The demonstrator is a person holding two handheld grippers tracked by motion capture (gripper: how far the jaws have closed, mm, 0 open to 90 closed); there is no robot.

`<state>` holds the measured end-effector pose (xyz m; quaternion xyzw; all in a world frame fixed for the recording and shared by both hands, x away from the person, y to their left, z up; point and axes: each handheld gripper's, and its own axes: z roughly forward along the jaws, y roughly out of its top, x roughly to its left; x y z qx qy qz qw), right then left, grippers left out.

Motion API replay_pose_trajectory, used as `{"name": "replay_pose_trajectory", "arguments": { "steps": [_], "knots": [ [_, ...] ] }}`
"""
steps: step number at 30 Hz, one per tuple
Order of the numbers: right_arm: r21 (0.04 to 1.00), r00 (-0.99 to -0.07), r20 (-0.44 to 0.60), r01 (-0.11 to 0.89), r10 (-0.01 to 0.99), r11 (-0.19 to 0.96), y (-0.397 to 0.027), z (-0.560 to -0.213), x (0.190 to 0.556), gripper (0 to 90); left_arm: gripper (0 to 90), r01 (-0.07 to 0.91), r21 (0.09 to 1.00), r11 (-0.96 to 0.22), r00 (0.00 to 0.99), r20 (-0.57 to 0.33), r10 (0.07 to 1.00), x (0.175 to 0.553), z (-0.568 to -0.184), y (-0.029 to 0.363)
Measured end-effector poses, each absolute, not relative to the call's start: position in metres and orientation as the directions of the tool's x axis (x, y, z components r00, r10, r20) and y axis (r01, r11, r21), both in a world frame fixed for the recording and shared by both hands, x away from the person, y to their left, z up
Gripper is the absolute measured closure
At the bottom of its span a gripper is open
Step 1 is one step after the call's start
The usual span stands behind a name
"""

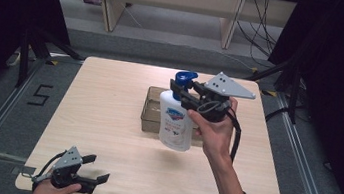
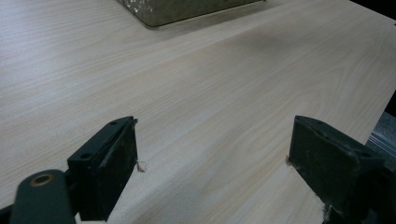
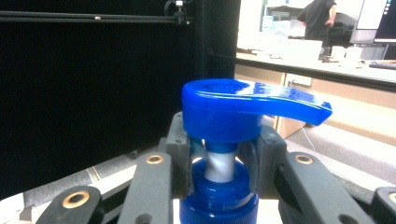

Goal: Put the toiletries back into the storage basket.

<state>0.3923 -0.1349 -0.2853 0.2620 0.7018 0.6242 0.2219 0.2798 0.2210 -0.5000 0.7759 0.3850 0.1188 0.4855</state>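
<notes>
A white pump bottle [image 1: 176, 120] with a blue pump head [image 1: 184, 78] hangs upright above the middle of the table [image 1: 106, 118]. My right gripper [image 1: 181, 91] is shut on the bottle's neck just under the pump head. In the right gripper view the blue pump head [image 3: 243, 108] fills the centre, with both jaws pressed against the white stem [image 3: 219, 164]. Behind the bottle lies a shallow brown tray [image 1: 152, 109]. My left gripper [image 1: 95, 167] rests open at the table's near left corner, with only bare wood between its fingers [image 2: 109, 165].
The tray's corner [image 2: 177, 11] shows at the top of the left gripper view. Black curtains flank the table, and wooden furniture legs [image 1: 111, 3] and cables [image 1: 260, 23] lie on the floor beyond. The table's right edge [image 2: 380, 126] is close to my left gripper.
</notes>
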Motion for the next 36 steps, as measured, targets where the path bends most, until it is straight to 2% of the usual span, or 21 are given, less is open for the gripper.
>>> {"name": "replay_pose_trajectory", "arguments": {
  "steps": [15, 22, 24, 36],
  "knots": [
    [0.994, -0.719, 0.017, 0.084, 0.695, 0.062, -0.155, -0.262, 0.42, 66.0, 14.8, 0.485, 0.845, -0.227, 0.672, -0.193, 0.715, 0.28, -0.5, 0.221],
    [0.995, -0.695, 0.019, 0.085, 0.719, 0.057, -0.165, -0.263, 0.433, 66.0, 14.8, 0.484, 0.845, -0.226, 0.671, -0.193, 0.716, 0.28, -0.5, 0.222],
    [0.992, -0.679, 0.044, 0.116, 0.733, 0.047, -0.17, -0.263, 0.44, 66.0, 14.8, 0.485, 0.842, -0.236, 0.675, -0.189, 0.713, 0.28, -0.5, 0.222],
    [0.991, -0.632, 0.013, 0.11, 0.775, 0.073, -0.187, -0.273, 0.464, 66.0, 14.8, 0.488, 0.843, -0.227, 0.673, -0.198, 0.712, 0.281, -0.501, 0.221]
  ]
}}
